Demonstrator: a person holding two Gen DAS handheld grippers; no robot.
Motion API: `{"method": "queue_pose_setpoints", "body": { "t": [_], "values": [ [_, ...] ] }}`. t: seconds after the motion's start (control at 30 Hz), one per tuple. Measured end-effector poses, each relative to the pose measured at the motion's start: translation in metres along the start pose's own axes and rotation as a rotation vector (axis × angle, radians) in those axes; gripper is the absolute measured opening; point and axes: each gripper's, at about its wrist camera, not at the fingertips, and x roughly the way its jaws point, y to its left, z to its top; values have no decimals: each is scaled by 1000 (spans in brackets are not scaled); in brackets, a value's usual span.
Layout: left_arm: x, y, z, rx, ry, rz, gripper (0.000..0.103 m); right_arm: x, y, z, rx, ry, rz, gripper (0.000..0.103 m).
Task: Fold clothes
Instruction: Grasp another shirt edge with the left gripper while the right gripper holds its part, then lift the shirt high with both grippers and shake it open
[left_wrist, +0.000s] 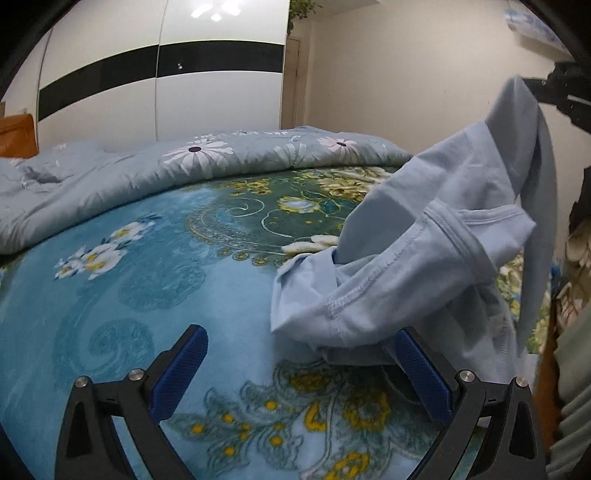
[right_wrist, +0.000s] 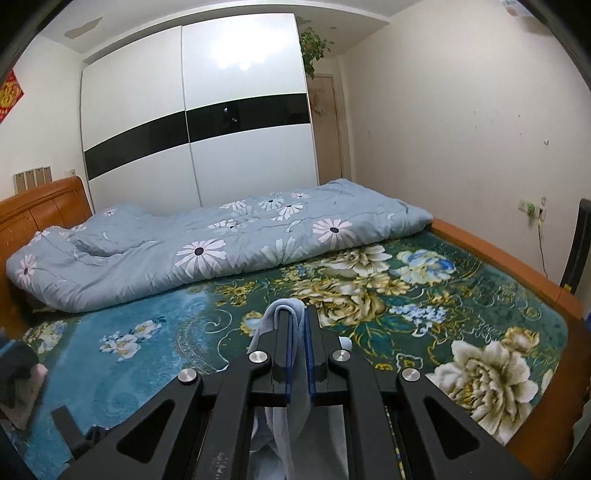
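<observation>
A light blue garment (left_wrist: 436, 236) hangs in the left wrist view from my right gripper (left_wrist: 554, 86) at the upper right. It slopes down to the floral blanket (left_wrist: 147, 288), where its hem and a cuffed sleeve bunch up. My left gripper (left_wrist: 300, 330) is open low over the blanket, with the bunched hem resting against its right finger (left_wrist: 421, 369) and nothing pinched. In the right wrist view my right gripper (right_wrist: 297, 314) is shut on a fold of the garment (right_wrist: 273, 314), which wraps over the left fingertip and hangs below the jaws.
A pale blue daisy quilt (right_wrist: 207, 251) lies rolled along the far side of the bed. Behind it are a wooden headboard (right_wrist: 44, 206) and a white wardrobe (right_wrist: 192, 129). The wooden bed frame (right_wrist: 517, 269) runs along the right, close to the wall.
</observation>
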Motion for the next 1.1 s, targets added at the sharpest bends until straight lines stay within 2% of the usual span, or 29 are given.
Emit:
{"method": "queue_pose_setpoints", "body": {
  "t": [0.13, 0.23, 0.3, 0.33, 0.37, 0.4, 0.5, 0.57, 0.67, 0.87, 0.93, 1.1],
  "values": [
    [6, -9, 1, 25, 1, -11, 102, 5, -5, -2, 20, 10, 1, 6],
    [11, -15, 0, 54, 12, -6, 86, 8, -8, -2, 35, 17, -1, 6],
    [17, -16, -1, 53, 34, -35, 64, 8, -9, -3, 49, 26, 9, 6],
    [19, -15, -2, 47, 49, -50, 56, 8, -8, -3, 51, 28, 12, 6],
    [22, -15, -3, 41, 65, -63, 37, 8, -7, -3, 52, 30, 14, 6],
    [25, -14, -4, 36, 81, -77, 24, 7, -6, -3, 54, 32, 16, 6],
    [12, -4, -1, 4, 20, -37, 21, 0, 0, -2, 42, 30, 22, 6],
    [-3, 12, 2, -65, -41, -16, 17, -7, 5, -1, 29, 23, 24, 6],
    [-32, 56, 2, -228, -147, 23, 15, -24, 12, 2, 8, 1, 26, 6],
    [-115, 149, -23, -566, -362, 98, 14, -58, 29, 7, -52, -54, 64, 6],
    [-144, 167, -30, -583, -411, 131, 14, -68, 42, 10, -80, -71, 105, 6],
    [-202, 187, -35, -537, -481, 232, 14, -81, 76, 10, -116, -114, 206, 6]
  ]
}}
